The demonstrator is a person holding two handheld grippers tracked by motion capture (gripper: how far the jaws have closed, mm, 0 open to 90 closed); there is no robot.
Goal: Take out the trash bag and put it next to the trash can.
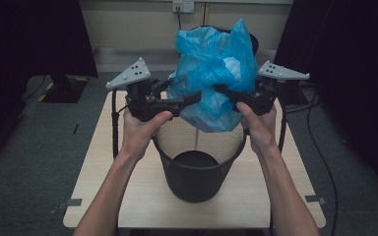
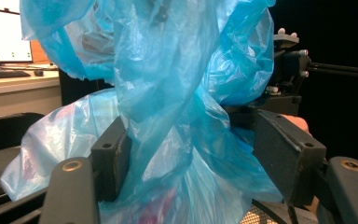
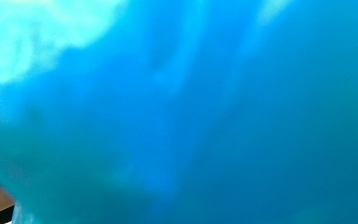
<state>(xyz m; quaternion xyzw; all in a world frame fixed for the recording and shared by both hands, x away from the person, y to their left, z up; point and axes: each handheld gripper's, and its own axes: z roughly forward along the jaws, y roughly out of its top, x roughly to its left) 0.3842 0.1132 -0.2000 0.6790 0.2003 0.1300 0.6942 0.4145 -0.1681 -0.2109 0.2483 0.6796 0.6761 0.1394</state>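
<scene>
- Bag (image 1: 215,69) up in the air over the mesh bin (image 1: 197,167), lifted clear.
- My right gripper (image 1: 226,93) is clamped on the plastic; my left gripper (image 2: 191,154) is spread, film loose between its jaws.
- Next, I reckon: re-pinch left, carry it aside.

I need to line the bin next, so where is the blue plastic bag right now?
In the high view the blue plastic bag hangs in the air above the black mesh bin on the table, between the left tongs and right tongs.

No legible text or labels.
</scene>
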